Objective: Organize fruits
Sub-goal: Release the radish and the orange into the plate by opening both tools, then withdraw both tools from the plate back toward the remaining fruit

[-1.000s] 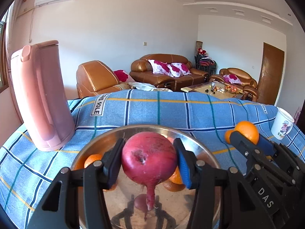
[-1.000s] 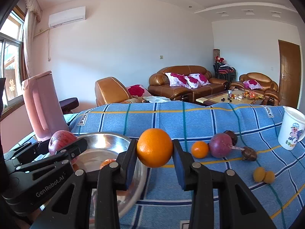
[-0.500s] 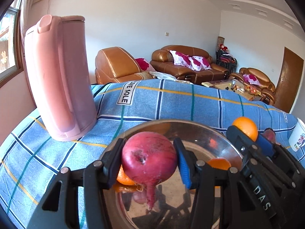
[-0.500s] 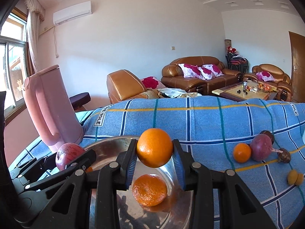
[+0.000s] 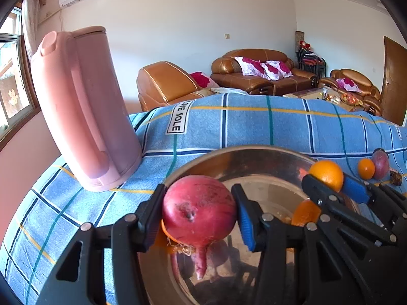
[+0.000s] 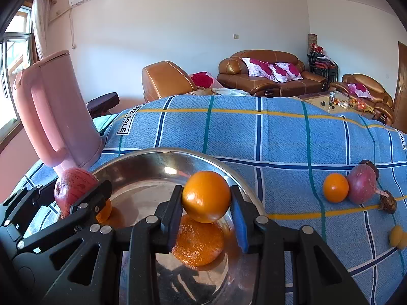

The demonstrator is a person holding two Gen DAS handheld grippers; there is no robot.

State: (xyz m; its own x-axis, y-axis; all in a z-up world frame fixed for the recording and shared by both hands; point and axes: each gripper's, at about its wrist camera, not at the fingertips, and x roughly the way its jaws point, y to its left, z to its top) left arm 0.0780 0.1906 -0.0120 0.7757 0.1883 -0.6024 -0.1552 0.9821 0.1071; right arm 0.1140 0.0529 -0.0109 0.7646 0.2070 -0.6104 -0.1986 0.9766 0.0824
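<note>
**Both fruits are now over the bowl**

A second ago the right gripper (image 6: 206,211) held its orange (image 6: 206,196) out over the blue cloth, beside the metal bowl (image 6: 142,162). Now it has come left — the orange hangs over the inside of the bowl, just above another orange (image 6: 198,244) that lies in the bottom. The fingers are still squeezed tight on the orange, one on each side.

The left gripper (image 5: 198,218) has come lower and closer too. Its fingers pinch a big red fruit with a little tail (image 5: 199,216), and that fruit now sits over the near edge of the bowl. The pink kettle (image 5: 84,106) looks nearer than before, just to the left of the bowl.

So both hands look ready to drop their fruit in. I think the next step is to open the fingers and let go gently — the orange may bump the one under it and roll.

More fruit waits on the blue checked cloth (image 6: 254,132) to the right: a small orange (image 6: 335,187) touching a purple fruit (image 6: 362,187), and some little ones.
</note>
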